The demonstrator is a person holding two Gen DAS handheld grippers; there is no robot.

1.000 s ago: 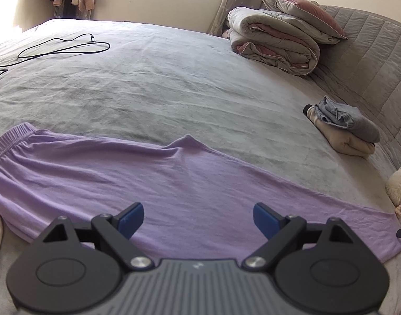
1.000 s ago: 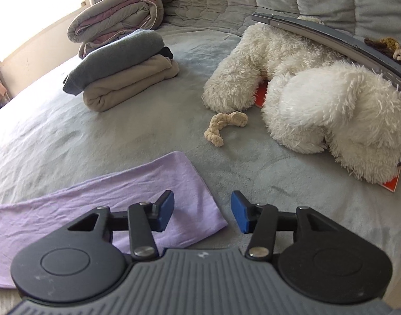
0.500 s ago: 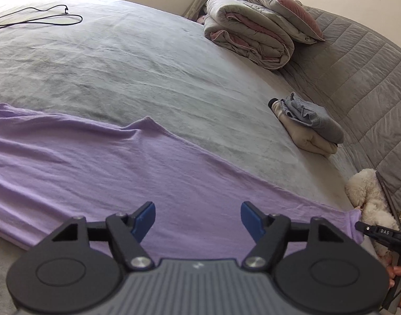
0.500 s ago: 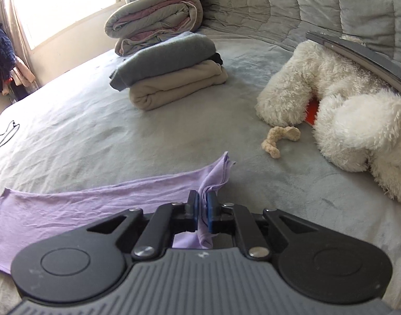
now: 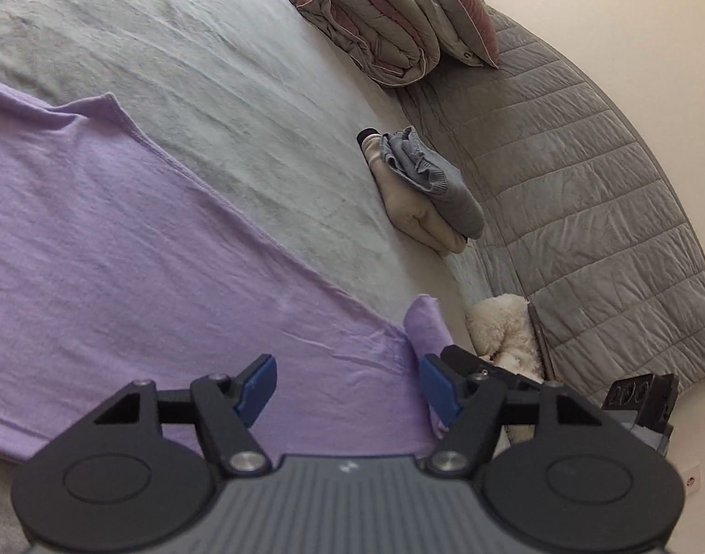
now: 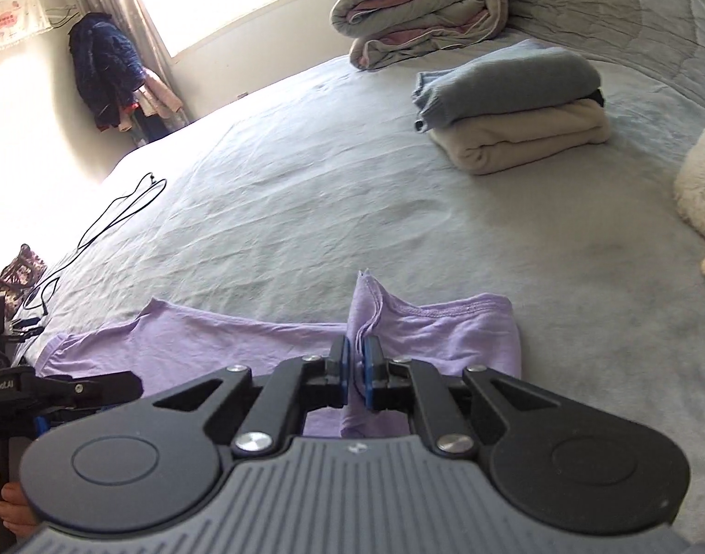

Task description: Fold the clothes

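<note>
1. The lilac garment [image 5: 135, 249] is thin, soft jersey with a stitched hem, lying mostly flat and faintly creased across the near part of the bed [image 5: 204, 60], whose grey cover looks plush and lightly wrinkled.
2. One stack of folded clothes [image 6: 514, 111] sits far right on the bed: a grey knit on top of a cream fleece piece, two items showing clearly. Beyond it lies one rolled, puffy quilt [image 6: 422, 4]. One fluffy white plush toy [image 5: 502, 328] rests at the right edge, against the quilted grey headboard [image 5: 583, 194]. One thin black cable [image 6: 117, 212] loops on the far left of the bed.
3. The right gripper [image 6: 358, 364] has just been closing and now pinches a bunched fold of the garment's end between its blue pads; the cloth stands up in a peak just beyond them.
4. The left gripper [image 5: 348, 385] hangs over the garment's near part, jaws apart with nothing pinched between them; they have just been narrowing. The lifted end rises just right of its right finger.
</note>
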